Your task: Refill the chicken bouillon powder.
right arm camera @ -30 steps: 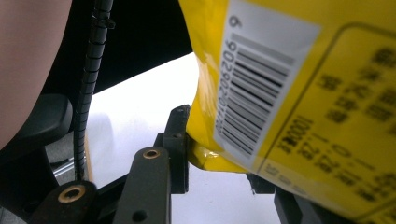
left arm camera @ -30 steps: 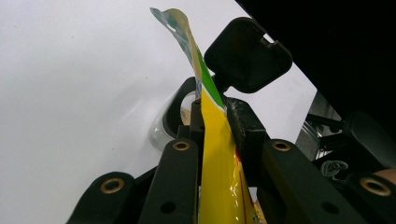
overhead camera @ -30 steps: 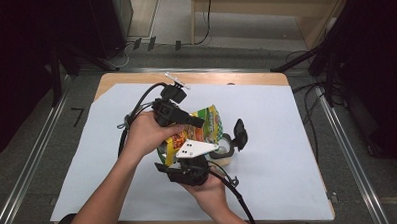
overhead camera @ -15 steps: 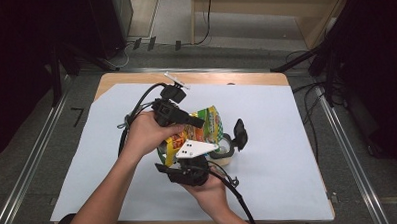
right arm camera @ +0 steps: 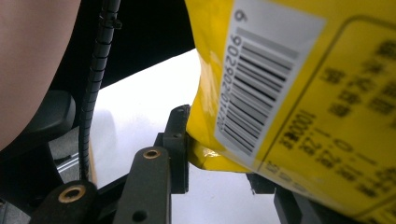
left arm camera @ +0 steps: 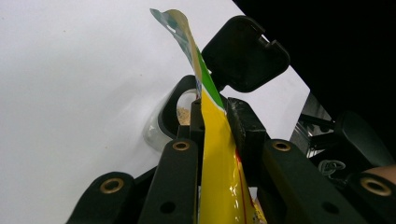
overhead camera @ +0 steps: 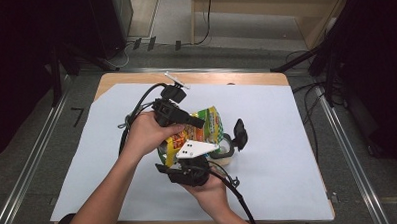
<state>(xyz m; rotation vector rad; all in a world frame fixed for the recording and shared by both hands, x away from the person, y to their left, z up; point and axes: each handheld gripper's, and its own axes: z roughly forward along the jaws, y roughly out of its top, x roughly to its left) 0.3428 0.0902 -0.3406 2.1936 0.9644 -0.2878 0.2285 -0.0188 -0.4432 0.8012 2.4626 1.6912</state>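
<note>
Packet (overhead camera: pixel 207 129), yellow and green, was held above a clear jar (overhead camera: pixel 227 150) on the white sheet (overhead camera: pixel 287 139), both grippers gripping it. Left gripper (left arm camera: pixel 215 126) had its jaws clenched on the packet's thin upper edge, with the jar's black flip lid (left arm camera: pixel 245 53) open just behind. Right gripper (right arm camera: pixel 219 163) had its jaws clamped on the packet's lower corner, beside the barcode (right arm camera: pixel 261 84). Jar stood just under the packet, near the table's (overhead camera: pixel 195 78) middle.
</note>
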